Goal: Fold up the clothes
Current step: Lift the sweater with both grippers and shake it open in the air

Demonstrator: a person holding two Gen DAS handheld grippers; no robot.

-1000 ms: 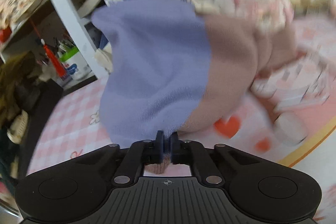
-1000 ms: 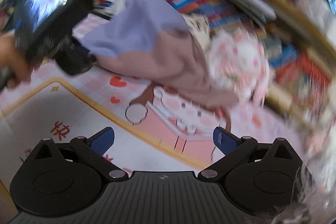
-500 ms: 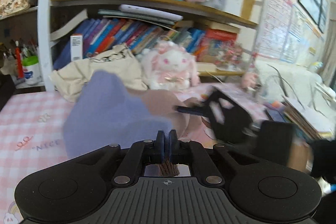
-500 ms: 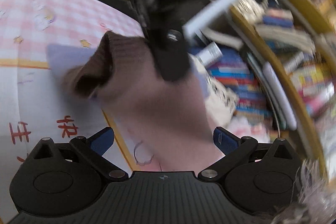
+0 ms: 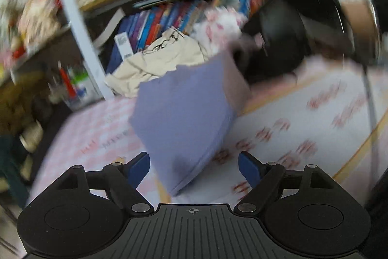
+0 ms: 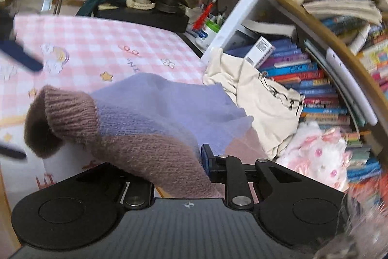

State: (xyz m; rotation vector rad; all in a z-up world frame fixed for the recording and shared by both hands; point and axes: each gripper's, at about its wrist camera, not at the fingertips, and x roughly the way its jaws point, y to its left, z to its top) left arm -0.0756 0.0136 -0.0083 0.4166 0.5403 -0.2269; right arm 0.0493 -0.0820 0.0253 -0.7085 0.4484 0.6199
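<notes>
A two-colour knitted sweater, lilac and dusty mauve, is hanging above a pink checked mat that is covering the table. The right gripper is pinching the sweater's mauve fabric, its jaws closed tight on the knit, and the cloth is draping over the gripper's left side so that only the right finger is showing. A ribbed mauve cuff is flopping open to the left of that grip, its dark mouth facing the camera. The grip near an edge seems meant for lifting the garment off the mat so it can be spread or turned over.

In the left wrist view, which is blurring with motion, the left gripper is standing with its blue fingertips wide apart and gripping nothing. The sweater is hanging directly in front of them as a slanted lilac panel, its lower edge meeting the mat. The open jaws are probably lined up to catch that lower edge, though this is a guess.

Behind the sweater, a crumpled cream cloth bag is lying against a bookshelf, and a pink-and-white plush toy is sitting to the right of the bag. How far the folding has got cannot be judged from here
</notes>
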